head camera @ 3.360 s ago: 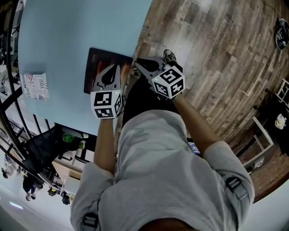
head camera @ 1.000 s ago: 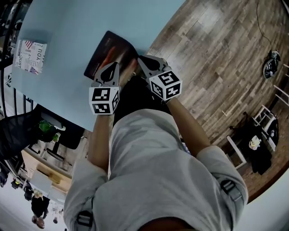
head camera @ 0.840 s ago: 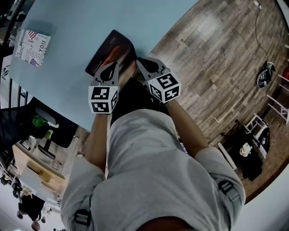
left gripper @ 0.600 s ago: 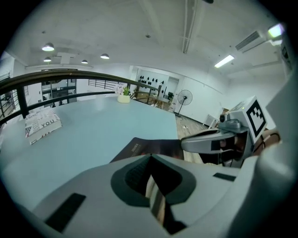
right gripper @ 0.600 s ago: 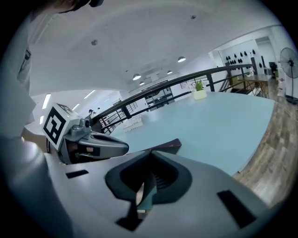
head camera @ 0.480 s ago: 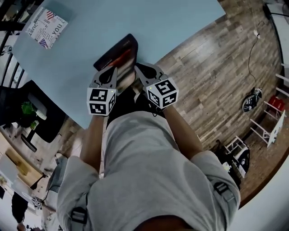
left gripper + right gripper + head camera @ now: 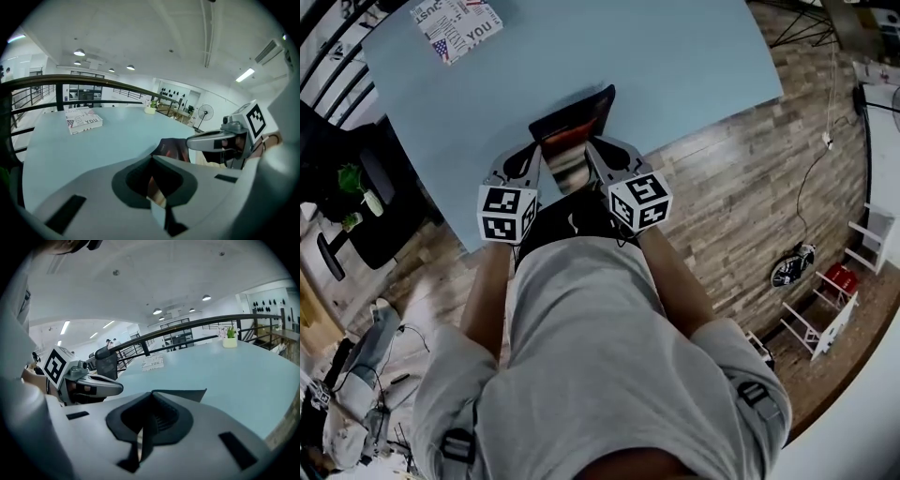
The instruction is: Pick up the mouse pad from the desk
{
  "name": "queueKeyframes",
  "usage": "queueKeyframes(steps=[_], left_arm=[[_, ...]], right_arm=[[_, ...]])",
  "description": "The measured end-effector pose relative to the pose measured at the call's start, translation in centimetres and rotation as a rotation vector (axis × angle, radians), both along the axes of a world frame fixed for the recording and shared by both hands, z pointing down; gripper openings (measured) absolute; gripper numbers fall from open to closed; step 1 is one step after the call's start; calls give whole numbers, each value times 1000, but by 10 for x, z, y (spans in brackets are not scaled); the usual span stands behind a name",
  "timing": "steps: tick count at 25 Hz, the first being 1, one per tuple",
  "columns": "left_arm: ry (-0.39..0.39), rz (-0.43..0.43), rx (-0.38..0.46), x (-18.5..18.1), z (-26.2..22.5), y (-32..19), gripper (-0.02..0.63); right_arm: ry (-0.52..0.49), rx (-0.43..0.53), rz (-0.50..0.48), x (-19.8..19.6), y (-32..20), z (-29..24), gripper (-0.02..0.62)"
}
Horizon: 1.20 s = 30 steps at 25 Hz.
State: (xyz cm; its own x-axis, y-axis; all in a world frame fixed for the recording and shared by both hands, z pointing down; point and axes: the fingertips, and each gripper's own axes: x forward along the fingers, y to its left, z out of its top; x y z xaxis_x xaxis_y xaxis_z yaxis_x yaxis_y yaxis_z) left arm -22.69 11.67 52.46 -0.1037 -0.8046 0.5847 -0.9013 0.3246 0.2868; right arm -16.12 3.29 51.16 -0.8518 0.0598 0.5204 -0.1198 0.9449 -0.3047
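Note:
The mouse pad is dark with a red-orange print. It hangs tilted above the near edge of the light blue desk. My left gripper is shut on its near left edge, my right gripper on its near right edge. In the left gripper view the pad runs out from between the closed jaws of the left gripper, with the other gripper to the right. In the right gripper view the pad shows as a dark sheet past the right gripper.
A white box printed "YOU" lies at the desk's far left corner. A small potted plant stands at the far edge. Black railings and a black chair are to the left. Wooden floor lies to the right.
The pad lay flat at the desk's edge; both grippers have since raised it and drawn it toward the person. The person has turned, so the desk sits differently in the head view.

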Motion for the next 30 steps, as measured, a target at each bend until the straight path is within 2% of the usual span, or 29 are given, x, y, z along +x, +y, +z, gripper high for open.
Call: queueKeyframes(steps=[8,18,23,27,30], left_arm=[[-20,-171,13,-19,-12,23,12],[-86,-480,8,-35,-36,55,12],[-96,-581,4,-32,-46,59,12],[-136,-647,37,-33,-68,65,12],[-166,-667,59,-37,-81,71,12]], right_arm=[[-27,11,-134,-31,5,-10,15],[-119,-45,-385,-72,24,-24,15],[-152,-86,-438,-81,23,-34,15],[-193,-103,-470,-84,26,-46,14],[-216,-110,-467,-90,30,-54,14]])
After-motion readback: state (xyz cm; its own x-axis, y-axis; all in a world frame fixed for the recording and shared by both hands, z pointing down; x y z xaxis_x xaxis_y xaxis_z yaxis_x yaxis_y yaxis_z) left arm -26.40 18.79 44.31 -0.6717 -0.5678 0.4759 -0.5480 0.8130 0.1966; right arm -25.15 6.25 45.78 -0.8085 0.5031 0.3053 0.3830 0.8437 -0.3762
